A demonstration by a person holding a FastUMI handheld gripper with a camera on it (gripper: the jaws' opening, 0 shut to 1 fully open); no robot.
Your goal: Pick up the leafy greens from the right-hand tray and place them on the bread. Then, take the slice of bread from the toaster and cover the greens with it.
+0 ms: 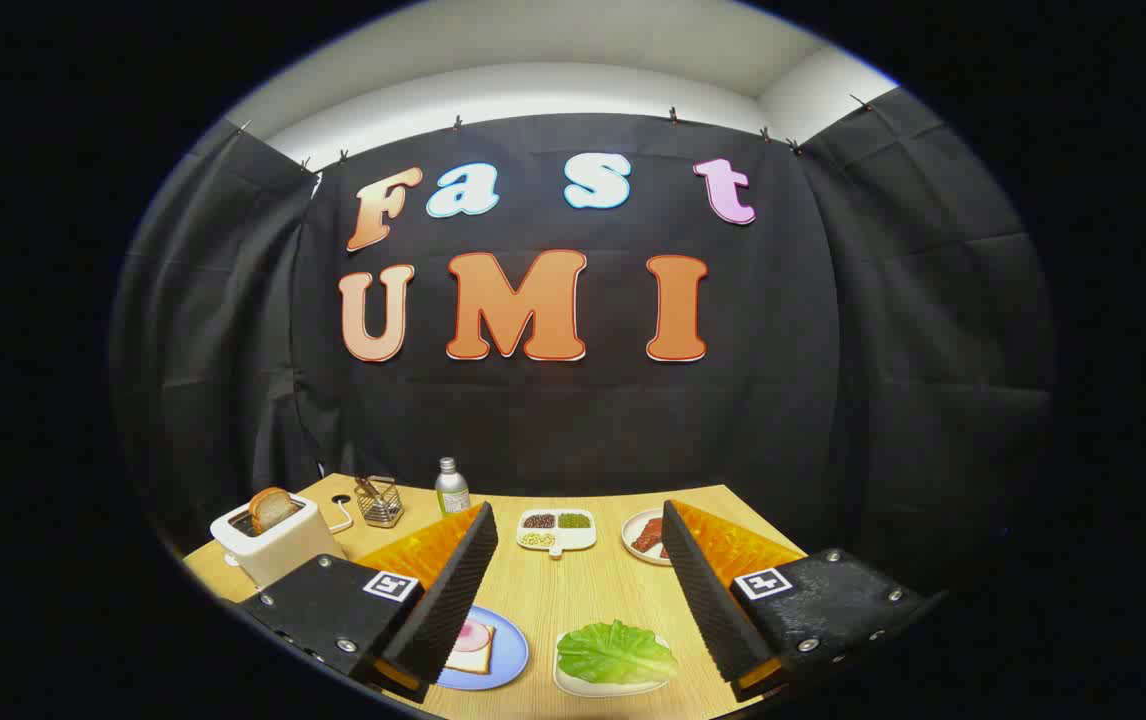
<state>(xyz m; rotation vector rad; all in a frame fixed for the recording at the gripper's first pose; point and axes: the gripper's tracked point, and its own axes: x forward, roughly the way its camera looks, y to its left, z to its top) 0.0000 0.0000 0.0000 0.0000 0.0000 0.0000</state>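
Hovering above the wooden table (pixel 573 590), the gripper (pixel 581 530) holds nothing — its fingers spread wide.

Leafy greens (pixel 616 652) lie on a white tray (pixel 573 683) between the fingers, beside a blue plate (pixel 508 655) carrying bread (pixel 470 658) with a pink slice on top. Beyond the left finger, a white toaster (pixel 273 545) holds a bread slice (pixel 272 508) — a wire basket (pixel 379 501) and a bottle (pixel 451 487) stand farther back.
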